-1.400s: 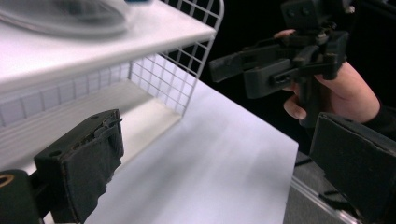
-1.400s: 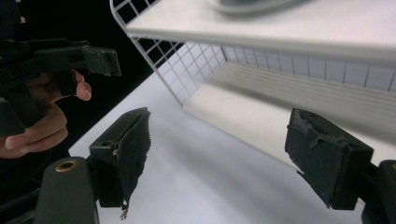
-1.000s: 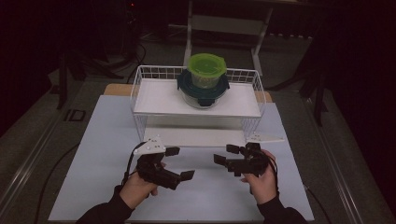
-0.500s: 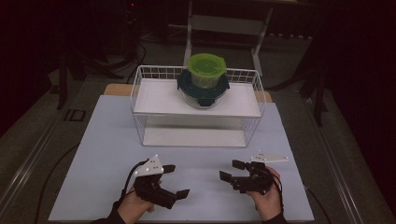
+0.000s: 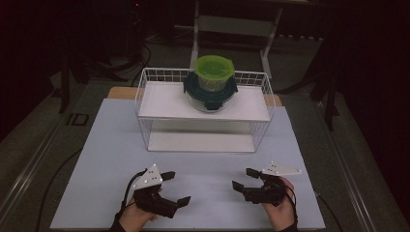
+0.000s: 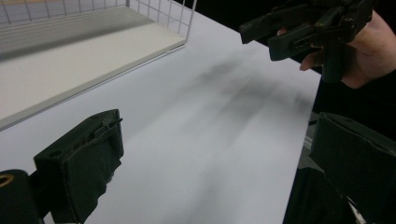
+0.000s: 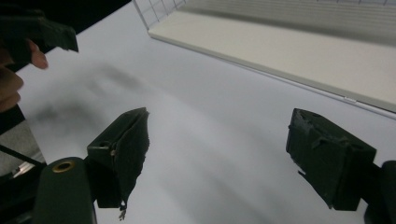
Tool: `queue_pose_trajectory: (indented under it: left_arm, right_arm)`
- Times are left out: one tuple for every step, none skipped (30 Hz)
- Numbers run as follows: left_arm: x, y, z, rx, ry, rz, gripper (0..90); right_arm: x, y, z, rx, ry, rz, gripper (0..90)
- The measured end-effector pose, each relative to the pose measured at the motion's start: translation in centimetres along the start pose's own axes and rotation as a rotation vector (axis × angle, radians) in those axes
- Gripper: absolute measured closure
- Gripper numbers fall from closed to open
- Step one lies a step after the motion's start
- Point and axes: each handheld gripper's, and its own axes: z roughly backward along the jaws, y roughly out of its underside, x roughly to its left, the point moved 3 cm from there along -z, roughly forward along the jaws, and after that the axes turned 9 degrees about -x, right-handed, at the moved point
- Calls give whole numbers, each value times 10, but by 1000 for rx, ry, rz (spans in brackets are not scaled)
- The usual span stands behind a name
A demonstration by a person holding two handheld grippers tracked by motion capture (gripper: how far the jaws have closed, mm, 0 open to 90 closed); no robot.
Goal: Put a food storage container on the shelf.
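Hands low at the near edge of the white table (image 5: 111,145), each with a gripper and nothing held. The left gripper (image 5: 175,188) has its jaws spread wide, pointing across toward the other hand; the right gripper (image 5: 243,179) mirrors it, jaws likewise apart, tips aimed inward. Both hover just above the tabletop, well apart from each other and from the wire rack (image 5: 145,92) at the far side. My guess is this is a resting or ready posture: open jaws, empty, set back so the rack is in full view.

On the rack's upper shelf (image 5: 164,101) sit the containers, stacked: a clear tub with a dark teal lid (image 5: 210,92) below, and a smaller tub with a bright green lid (image 5: 214,67) on top of it, roughly centred. Stacking them there looks like a tidy way of storing them, small on large so the pile stays steady. The lower shelf (image 5: 193,141) is bare.

Count: two grippers, two hands, two containers, two lids, one rack with two shelves. From the left gripper view the right gripper (image 6: 299,32) shows across the table, jaws parted.
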Motion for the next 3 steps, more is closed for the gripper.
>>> queue_pose_trajectory:
  left_arm:
    - [0,0,0,0,0,0,22]
    - [0,1,0,-4,3,-6,22]
    - [0,1,-1,-2,1,-13,21]
  right_arm:
    - [0,0,0,0,0,0,205]
    - [0,1,-1,3,-1,0,205]
    - [0,2,-2,7,-3,8,205]
